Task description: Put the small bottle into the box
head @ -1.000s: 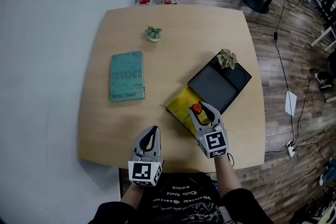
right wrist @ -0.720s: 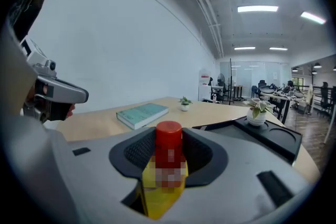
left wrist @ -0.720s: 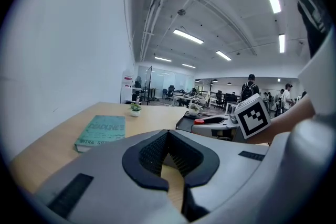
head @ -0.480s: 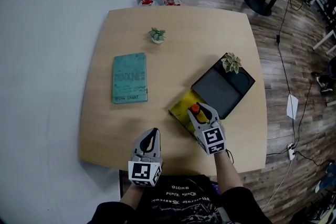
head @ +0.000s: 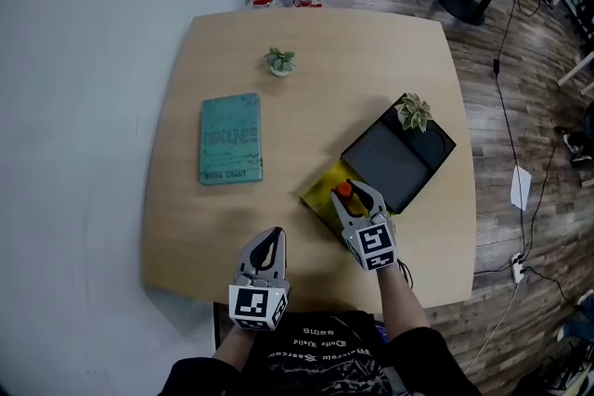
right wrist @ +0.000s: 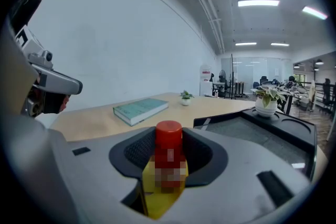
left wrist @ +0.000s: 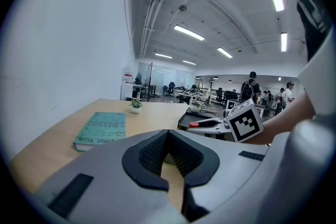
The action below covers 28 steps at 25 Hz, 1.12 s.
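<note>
- At the far left of the head view, a pale wall (head: 83, 107) ran along the edge of the wooden table (head: 316, 97); the table's corners were rounded.
- On the left half of the tabletop lay a teal book (head: 231, 139), flat and closed; it was well apart from everything else.
- Nearer the person, at the table's near edge, the left gripper (head: 269, 238) hung with its jaws drawn together at the tips; its own view showed only the tabletop through the slit behind them, and nothing held.
- Toward the far side, just right of the book's line, stood a small potted plant (head: 279, 62); it was upright and alone.
- Right of centre, the right gripper (head: 353, 195) was pinched on the small bottle (head: 344, 191); its own view showed the red cap and yellow body upright between the two pads, which pressed on both sides.
- From the head view the small bottle was over the yellow part of the box (head: 320, 197), still in the jaws; whether it touched the yellow surface could not be told.
- Beyond the yellow part, the box's flat black part (head: 394, 160) stretched away to the right at a slant.
- At the far right corner of that black part stood a larger potted plant (head: 413, 112) in a pale pot.
- Past the table's right edge lay the wood floor (head: 529, 88); a white sheet of paper (head: 520, 187) rested on it.
</note>
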Motion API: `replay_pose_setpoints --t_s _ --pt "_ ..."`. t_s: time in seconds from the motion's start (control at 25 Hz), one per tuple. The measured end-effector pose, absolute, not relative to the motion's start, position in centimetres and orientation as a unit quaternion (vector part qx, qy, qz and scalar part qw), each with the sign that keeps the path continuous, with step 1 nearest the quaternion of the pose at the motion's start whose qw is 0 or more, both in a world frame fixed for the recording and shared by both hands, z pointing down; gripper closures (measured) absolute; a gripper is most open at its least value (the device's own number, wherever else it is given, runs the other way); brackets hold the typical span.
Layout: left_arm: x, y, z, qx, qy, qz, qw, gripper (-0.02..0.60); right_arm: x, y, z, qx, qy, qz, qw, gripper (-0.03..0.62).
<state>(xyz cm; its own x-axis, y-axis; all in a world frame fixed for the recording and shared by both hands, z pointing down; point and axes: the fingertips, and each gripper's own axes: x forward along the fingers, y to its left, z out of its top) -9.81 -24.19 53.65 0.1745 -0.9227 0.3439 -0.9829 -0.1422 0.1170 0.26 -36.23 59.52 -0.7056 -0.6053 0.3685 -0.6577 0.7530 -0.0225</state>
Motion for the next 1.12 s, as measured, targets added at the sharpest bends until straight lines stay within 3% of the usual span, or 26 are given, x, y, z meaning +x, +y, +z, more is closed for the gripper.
replay_pose_setpoints --t_s 0.68,0.88,1.12 --pt "-9.0 -24.0 54.5 0.756 -0.622 0.106 0.175 0.578 0.9 -35.4 60.0 0.335 -0.918 0.066 0.203 0.428" --pt "-8.7 -24.0 54.2 0.756 -0.623 0.103 0.172 0.578 0.8 -34.9 59.3 0.33 -0.921 0.076 0.191 0.359" --pt "-8.7 -23.8 53.7 0.75 -0.632 0.104 0.165 0.578 1.5 -34.1 56.3 0.345 -0.923 0.072 0.154 0.359"
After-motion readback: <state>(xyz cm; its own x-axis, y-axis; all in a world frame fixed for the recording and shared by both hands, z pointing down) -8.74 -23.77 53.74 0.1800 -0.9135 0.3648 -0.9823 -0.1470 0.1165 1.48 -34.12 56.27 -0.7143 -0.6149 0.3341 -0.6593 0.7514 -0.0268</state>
